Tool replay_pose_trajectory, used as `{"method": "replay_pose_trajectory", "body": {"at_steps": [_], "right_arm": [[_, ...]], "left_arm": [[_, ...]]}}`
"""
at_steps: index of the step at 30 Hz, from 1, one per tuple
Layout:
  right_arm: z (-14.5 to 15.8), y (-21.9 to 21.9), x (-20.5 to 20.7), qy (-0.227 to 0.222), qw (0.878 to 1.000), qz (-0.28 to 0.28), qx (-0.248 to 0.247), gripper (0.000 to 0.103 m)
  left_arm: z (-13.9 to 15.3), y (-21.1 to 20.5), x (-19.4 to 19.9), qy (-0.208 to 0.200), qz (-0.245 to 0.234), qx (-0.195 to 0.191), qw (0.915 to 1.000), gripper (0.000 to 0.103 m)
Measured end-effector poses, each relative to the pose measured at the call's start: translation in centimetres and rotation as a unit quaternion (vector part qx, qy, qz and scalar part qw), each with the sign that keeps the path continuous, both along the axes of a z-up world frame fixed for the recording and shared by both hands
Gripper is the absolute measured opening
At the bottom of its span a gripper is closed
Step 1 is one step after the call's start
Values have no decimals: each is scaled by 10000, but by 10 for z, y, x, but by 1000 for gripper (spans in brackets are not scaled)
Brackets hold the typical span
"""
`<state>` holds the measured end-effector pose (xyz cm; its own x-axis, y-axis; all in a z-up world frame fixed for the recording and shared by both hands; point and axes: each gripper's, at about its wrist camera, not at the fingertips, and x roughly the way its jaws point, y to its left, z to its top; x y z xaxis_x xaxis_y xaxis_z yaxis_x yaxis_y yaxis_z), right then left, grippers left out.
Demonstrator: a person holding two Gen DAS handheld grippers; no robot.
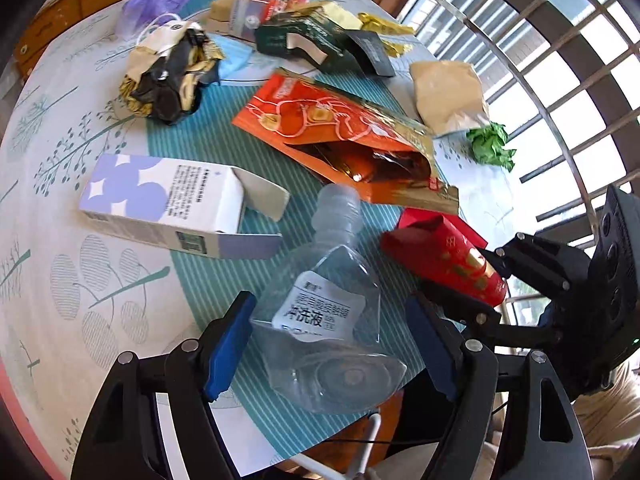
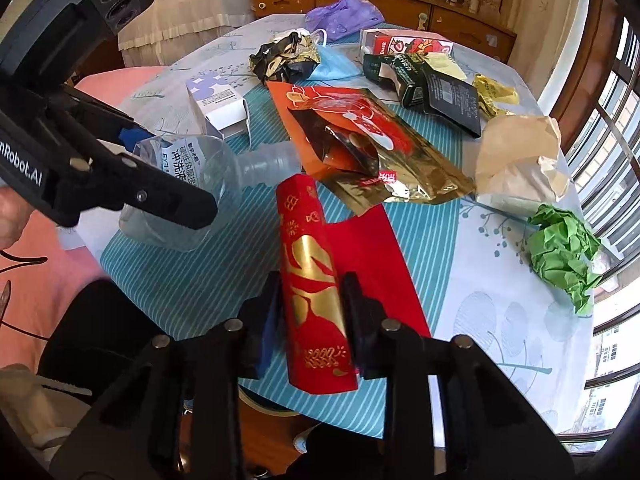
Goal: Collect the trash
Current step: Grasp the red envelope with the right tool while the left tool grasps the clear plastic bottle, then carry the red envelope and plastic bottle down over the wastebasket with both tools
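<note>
My right gripper [image 2: 310,312] is clamped on the red envelope [image 2: 312,280]. My left gripper [image 1: 332,340] is apart around the clear bottle [image 1: 332,312] (pads not pressing), all on the table [image 1: 60,220].

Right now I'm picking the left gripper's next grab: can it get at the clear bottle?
Probably yes: the left gripper is open, its blue pads flanking the clear bottle, with nothing between them.

clear bottle [image 1: 320,312], lower centre of left view: white label, large characters 冲洗液, smaller print unreadable | left tool [image 2: 132,168], left edge of right view: white "nRobot.AI", cut off | red-white carton [image 2: 404,44], upper centre: "Duck" | other packaging print too small to read
</note>
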<state>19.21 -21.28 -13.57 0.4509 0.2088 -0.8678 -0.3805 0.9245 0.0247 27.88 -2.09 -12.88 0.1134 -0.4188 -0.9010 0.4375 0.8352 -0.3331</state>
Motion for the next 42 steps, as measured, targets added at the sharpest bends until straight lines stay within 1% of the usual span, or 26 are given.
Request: {"method": "replay_pose_trajectory", "body": {"at_steps": [1, 3, 5, 8, 14, 15, 16, 19, 22, 24, 30, 36, 39, 42], "right_arm": [[0, 0, -1, -1, 10000, -4, 27, 24], [2, -1, -2, -15, 9999, -29, 96, 22], [4, -2, -2, -22, 9998, -73, 176, 22], [5, -3, -3, -35, 9995, -143, 283, 20], [12, -6, -9, -69, 9978, -275, 592, 19], [14, -6, -10, -81, 9975, -292, 645, 19], [15, -6, -11, -92, 9971, -304, 696, 18], [21, -6, -16, -110, 9957, -363, 843, 18], [28, -7, -22, -150, 9940, -451, 987, 18], [33, -6, -28, -181, 9931, -497, 1048, 18], [51, -6, -55, -296, 9901, -576, 1248, 18], [75, -4, -98, -455, 9853, -633, 1517, 18], [83, -5, -123, -528, 9832, -648, 1622, 18], [85, -5, -148, -552, 9812, -693, 1715, 18]], "left_arm": [[-1, -2, -2, -1, -60, 37, 10000, 76], [-3, -7, -5, -19, -134, 148, 9998, 67], [-6, -10, -6, -13, -151, 262, 9995, 61], [-7, -10, -9, -131, -116, 360, 9992, 61], [3, -11, -19, -708, 30, 632, 9955, 58], [5, -10, -21, -789, 61, 655, 9947, 55], [8, -9, -22, -869, 102, 685, 9938, 50], [15, -4, -28, -987, 192, 723, 9923, 49], [24, 1, -37, -1215, 248, 790, 9891, 49], [31, 11, -45, -1314, 293, 768, 9879, 49], [61, 28, -84, -1787, 424, 685, 9806, 49], [91, 39, -146, -2339, 390, 548, 9699, 49], [98, 41, -178, -2549, 388, 510, 9648, 49], [99, 41, -210, -2649, 364, 434, 9626, 49]]}}
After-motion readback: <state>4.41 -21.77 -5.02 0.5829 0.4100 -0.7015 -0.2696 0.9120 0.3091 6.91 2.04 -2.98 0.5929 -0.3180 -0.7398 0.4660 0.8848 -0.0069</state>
